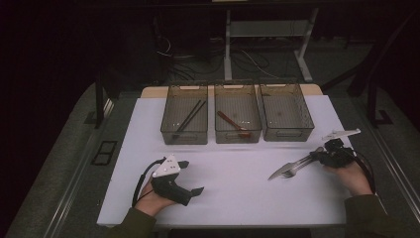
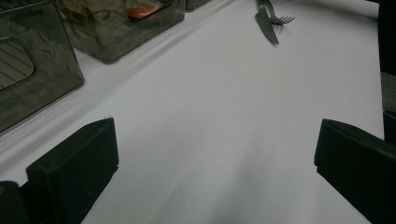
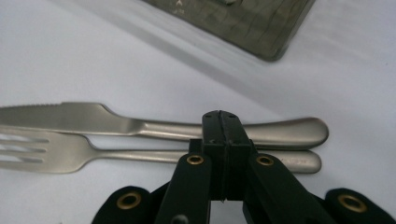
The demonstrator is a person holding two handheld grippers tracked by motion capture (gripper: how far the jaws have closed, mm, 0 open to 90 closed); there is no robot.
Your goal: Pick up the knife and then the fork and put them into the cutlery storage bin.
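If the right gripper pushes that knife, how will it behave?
The knife looks like rigid brushed metal, so it would probably slide rather than bend. Lying flat, it shouldn't roll. It touches the fork, so it would likely nudge that along.

Olive sleeves; 2 black grippers, left gripper [image 1: 197,191] white-plated and black-cabled, right gripper [image 3: 223,122] brass-riveted.

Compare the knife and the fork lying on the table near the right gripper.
The knife ends in a flat blade with a serrated edge; the fork ends in separate tines. The knife's handle is thicker and broadens to a rounded end, while the fork's is slimmer. In the right gripper view the knife lies beyond the fork. Both are plain silver metal, lying flat, side by side and parallel on the white table.
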